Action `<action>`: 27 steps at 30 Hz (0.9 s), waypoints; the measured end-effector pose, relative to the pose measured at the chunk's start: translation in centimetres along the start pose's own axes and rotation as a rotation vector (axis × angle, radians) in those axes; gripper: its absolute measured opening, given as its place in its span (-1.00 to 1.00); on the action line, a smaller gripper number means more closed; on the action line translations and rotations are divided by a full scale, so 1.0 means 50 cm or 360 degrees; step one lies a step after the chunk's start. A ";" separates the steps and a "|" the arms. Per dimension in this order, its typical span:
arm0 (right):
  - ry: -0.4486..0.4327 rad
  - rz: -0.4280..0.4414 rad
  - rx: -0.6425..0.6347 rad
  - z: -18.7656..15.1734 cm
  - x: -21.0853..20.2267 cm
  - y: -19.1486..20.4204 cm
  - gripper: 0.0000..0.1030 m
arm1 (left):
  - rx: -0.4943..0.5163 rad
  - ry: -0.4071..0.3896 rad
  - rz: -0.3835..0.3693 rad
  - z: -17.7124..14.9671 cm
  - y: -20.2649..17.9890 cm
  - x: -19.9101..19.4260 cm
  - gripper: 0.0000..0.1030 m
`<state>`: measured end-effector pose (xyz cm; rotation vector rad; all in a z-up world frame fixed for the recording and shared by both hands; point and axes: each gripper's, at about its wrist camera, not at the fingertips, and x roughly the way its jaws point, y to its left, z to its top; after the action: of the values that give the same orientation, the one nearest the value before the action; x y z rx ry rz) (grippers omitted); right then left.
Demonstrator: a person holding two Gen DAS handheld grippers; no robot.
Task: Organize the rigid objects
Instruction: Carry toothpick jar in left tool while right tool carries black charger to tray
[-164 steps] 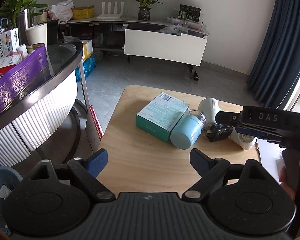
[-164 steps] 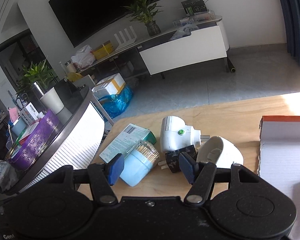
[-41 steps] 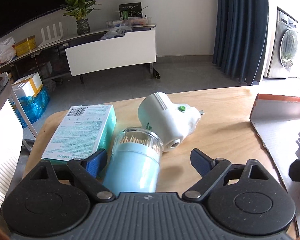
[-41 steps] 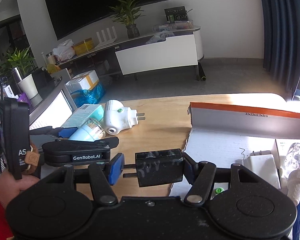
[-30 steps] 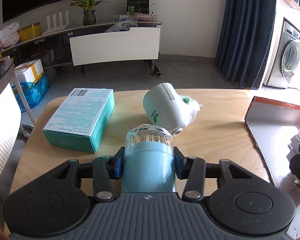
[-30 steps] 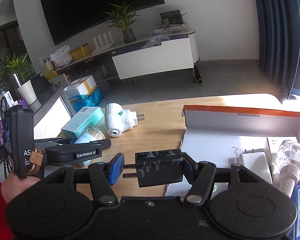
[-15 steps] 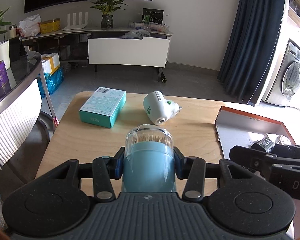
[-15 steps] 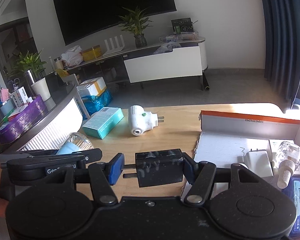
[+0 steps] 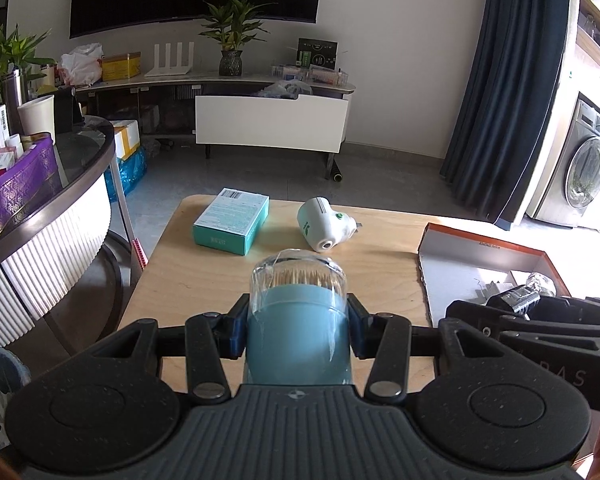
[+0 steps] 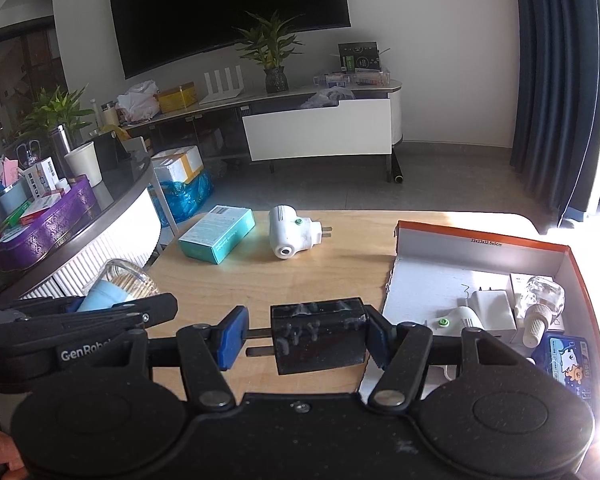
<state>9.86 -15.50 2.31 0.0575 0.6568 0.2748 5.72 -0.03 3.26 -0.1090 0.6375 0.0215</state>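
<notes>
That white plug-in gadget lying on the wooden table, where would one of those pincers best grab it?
Probably across the rounded body of the white plug-in device, coming down from above. It lies on its side on the table, prongs pointing right toward the box, so its flanks are clear.

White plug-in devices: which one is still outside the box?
The white plug-in device with the green button, lying on the wooden table beside the teal box.
</notes>
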 end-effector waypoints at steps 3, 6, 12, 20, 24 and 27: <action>-0.0009 -0.0001 0.0007 -0.001 -0.015 0.003 0.44 | 0.0005 -0.0014 -0.0012 -0.003 -0.002 -0.010 -0.08; -0.0017 0.0004 -0.0001 -0.002 -0.026 0.007 0.44 | 0.0014 -0.0021 -0.0020 -0.011 -0.008 -0.022 -0.08; -0.0035 -0.0010 -0.0004 -0.004 -0.050 0.006 0.44 | 0.0020 -0.0025 -0.0049 -0.019 -0.017 -0.034 -0.08; -0.0033 -0.0038 0.0022 -0.016 -0.074 -0.010 0.44 | 0.0057 -0.0041 -0.0088 -0.025 -0.040 -0.051 -0.08; -0.0033 -0.0052 0.0041 -0.024 -0.085 -0.023 0.44 | 0.0069 -0.0029 -0.0112 -0.031 -0.050 -0.055 -0.08; -0.0033 -0.0060 0.0049 -0.029 -0.093 -0.030 0.44 | 0.0076 -0.0025 -0.0125 -0.035 -0.054 -0.059 -0.08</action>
<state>5.80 -18.26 3.71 0.0771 0.6412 0.2272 2.46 -2.89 3.86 -0.0876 0.6175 -0.0685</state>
